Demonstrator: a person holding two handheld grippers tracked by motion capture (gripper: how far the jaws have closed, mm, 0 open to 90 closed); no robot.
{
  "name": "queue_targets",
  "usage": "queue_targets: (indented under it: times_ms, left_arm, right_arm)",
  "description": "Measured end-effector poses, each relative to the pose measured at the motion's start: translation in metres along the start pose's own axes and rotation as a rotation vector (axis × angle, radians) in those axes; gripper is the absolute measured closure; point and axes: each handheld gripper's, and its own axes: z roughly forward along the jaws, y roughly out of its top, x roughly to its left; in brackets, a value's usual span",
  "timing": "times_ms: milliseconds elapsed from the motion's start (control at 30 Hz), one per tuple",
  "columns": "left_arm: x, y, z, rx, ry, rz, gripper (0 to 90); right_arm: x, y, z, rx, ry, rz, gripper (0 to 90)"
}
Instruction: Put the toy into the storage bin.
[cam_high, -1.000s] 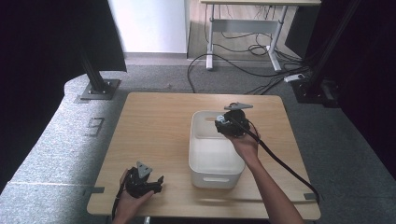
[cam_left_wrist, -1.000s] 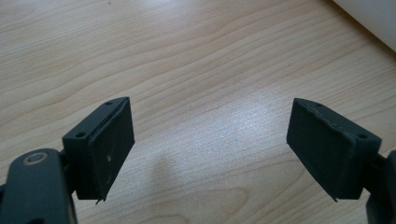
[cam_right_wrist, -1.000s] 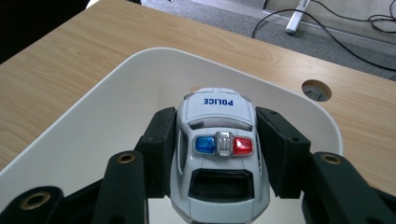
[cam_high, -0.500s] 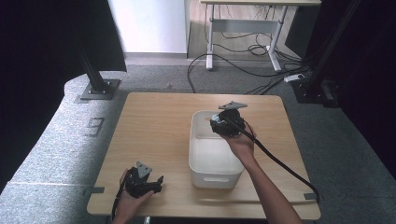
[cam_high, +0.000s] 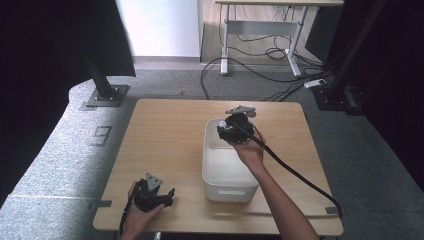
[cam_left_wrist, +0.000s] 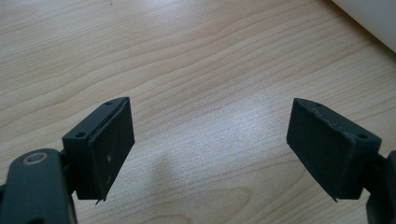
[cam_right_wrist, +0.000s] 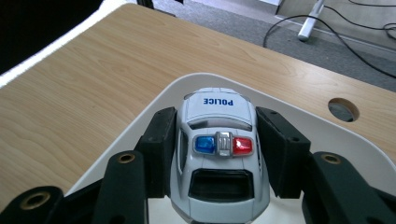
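Toy police car (cam_right_wrist: 218, 154) clamped between right gripper (cam_right_wrist: 217, 149) pads over white bin (cam_right_wrist: 299, 123); left gripper (cam_left_wrist: 210, 144) spread wide, empty.

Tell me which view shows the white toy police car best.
The right gripper view: the white toy police car sits clamped between the right gripper jaws, over the white plastic bin. The high view hides it behind that gripper.

"POLICE" on the toy car (cam_right_wrist: 217, 140) hood

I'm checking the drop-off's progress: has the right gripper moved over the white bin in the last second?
Yes. In the high view the right gripper, shut on the toy police car, shifted slightly toward the white bin's far rim, away from the person.
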Motion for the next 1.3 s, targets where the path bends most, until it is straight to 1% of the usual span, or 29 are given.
queue_targets:
  times_ms: [167,267,467,533,767,1000,1300]
  left_arm:
    - [0.0,0.0,0.0,0.002,0.0,-0.001,15.1]
    - [0.0,0.0,0.0,0.001,0.0,-0.003,15.1]
    - [0.0,0.0,0.0,0.003,-0.001,-0.001,15.1]
    - [0.0,0.0,0.0,0.003,-0.002,-0.002,15.1]
    - [0.0,-0.001,0.001,0.003,-0.002,-0.005,15.1]
    - [0.0,-0.001,0.001,0.002,-0.003,-0.004,15.1]
    - [0.001,-0.001,0.001,0.002,-0.004,-0.005,15.1]
  right_arm:
    - [0.005,0.001,0.007,0.009,0.001,-0.013,50.1]
    - [0.007,0.004,0.009,0.008,-0.001,-0.008,50.2]
    - [0.004,0.004,0.016,0.02,-0.013,0.001,50.2]
    - [0.004,0.004,0.018,0.025,-0.01,0.003,50.1]
    - [0.004,0.001,0.032,0.06,-0.016,-0.012,50.2]
    - [0.002,0.0,0.041,0.081,-0.008,0.005,50.1]
    - [-0.002,0.001,0.049,0.096,-0.017,0.01,50.1]
